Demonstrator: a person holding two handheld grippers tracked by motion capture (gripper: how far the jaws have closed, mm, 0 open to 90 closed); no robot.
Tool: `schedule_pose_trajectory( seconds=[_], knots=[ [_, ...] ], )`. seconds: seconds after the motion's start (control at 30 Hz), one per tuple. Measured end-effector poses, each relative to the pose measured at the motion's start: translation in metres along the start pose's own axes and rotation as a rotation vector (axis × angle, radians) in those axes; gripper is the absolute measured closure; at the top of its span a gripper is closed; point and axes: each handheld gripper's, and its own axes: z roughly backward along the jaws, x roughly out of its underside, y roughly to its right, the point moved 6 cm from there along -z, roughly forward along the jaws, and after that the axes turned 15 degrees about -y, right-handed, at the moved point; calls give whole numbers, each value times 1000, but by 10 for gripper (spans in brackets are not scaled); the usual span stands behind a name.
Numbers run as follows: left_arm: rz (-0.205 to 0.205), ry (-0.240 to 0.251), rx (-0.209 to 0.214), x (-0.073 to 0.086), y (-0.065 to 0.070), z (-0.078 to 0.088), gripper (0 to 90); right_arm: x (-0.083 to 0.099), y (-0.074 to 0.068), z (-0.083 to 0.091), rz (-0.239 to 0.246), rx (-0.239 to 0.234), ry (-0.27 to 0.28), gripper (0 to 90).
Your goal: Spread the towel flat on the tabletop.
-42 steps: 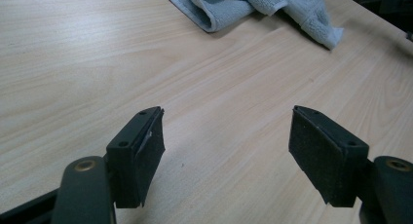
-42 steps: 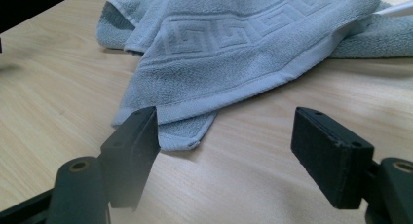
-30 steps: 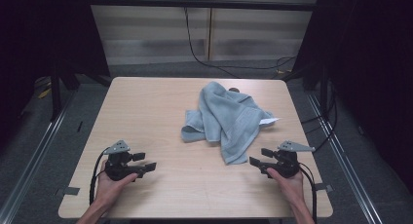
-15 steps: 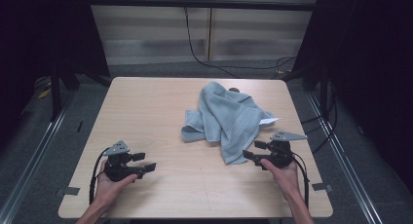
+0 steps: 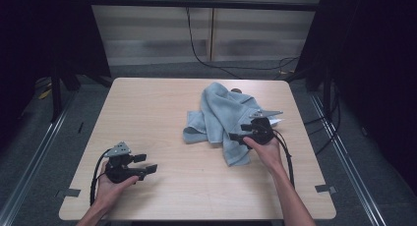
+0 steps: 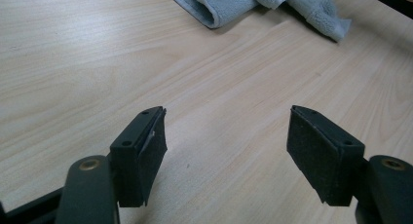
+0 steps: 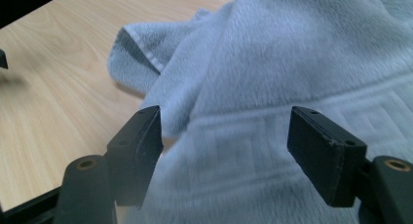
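1. High view: the crumpled grey towel [image 5: 223,120] lies right of centre on the table [image 5: 162,108], and the right gripper [image 5: 239,132] sits over its lower right part with jaws apart
2. Right gripper view: the towel's patterned band [image 7: 234,141] lies between the spread jaws; lower onto a single layer at the edge before closing, I judge
3. Left gripper [image 5: 146,163] waits at lower left, jaws apart, well clear of the towel
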Motion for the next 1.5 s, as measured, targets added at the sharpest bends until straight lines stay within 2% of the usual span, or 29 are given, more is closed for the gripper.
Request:
schedule_pose_trajectory(
  seconds=[0.2,0.3,0.4,0.53,0.57,0.63,0.67,0.77,0.8,1.03,1.1,1.13,1.23,1.3,1.33,1.37,1.4,1.5],
  knots=[
    [-2,-1,-4,0,-1,0,305,-15,2,-14,5,-7,-13,281],
    [-4,-2,-2,0,0,0,305,-12,8,-31,-13,5,-59,332],
    [-4,-2,-2,0,0,0,305,-5,13,-43,-39,12,-84,457],
    [-1,-4,-5,0,-1,0,305,1,16,-46,-46,24,-105,711],
    [-1,-4,-4,0,0,0,305,4,16,-46,-42,22,-129,745],
    [-3,-3,-5,0,0,0,305,6,15,-47,-46,22,-130,757],
    [-4,-1,-6,0,0,0,305,11,7,-47,-36,12,-126,776],
    [1,-2,-10,0,-1,0,305,14,-1,-47,-32,-13,-122,786],
    [5,-2,-11,0,-2,0,305,17,-9,-48,-25,-37,-115,790],
    [7,8,-14,-1,-2,1,312,27,-37,-49,2,-100,-100,793],
    [6,12,-13,-2,-2,1,320,29,-42,-50,13,-99,-97,793],
    [2,13,-15,-4,-2,1,324,32,-52,-50,23,-121,-103,793],
    [4,32,-15,-11,-2,0,366,33,-63,-51,41,-127,-108,792],
    [0,36,-16,-15,-3,-1,429,34,-69,-52,52,-138,-112,792],
    [-1,50,-8,-19,-2,-2,469,35,-71,-52,54,-142,-114,792],
    [-23,62,-8,-30,-2,-2,495,35,-74,-52,62,-141,-114,791],
    [-26,79,-8,-36,-1,-3,485,35,-76,-53,68,-146,-114,791],
    [-25,74,11,-49,-2,-11,461,35,-82,-54,72,-161,-113,790]
  ],
)
